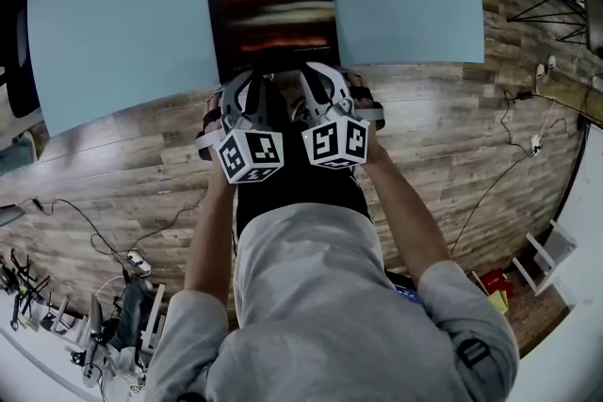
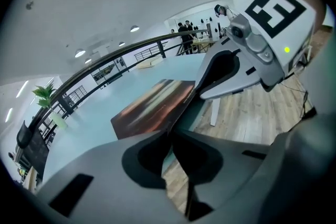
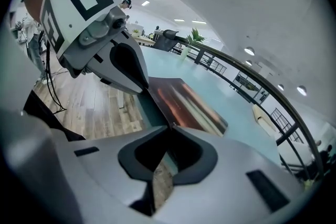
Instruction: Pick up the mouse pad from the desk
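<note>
Since my left gripper (image 2: 170, 132) and right gripper (image 3: 170, 126) each pinch just the near edge of the mouse pad (image 1: 273, 19), which stretches ahead of the tips over the desk (image 1: 122, 24), I fear an uneven lift could slip it free.

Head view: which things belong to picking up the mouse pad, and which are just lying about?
In the job:
- mouse pad
- desk it lies on
- left gripper and right gripper, both closed on the pad's near edge

Lying about:
- cables on the wooden floor
- potted plant by the desk's far end
</note>
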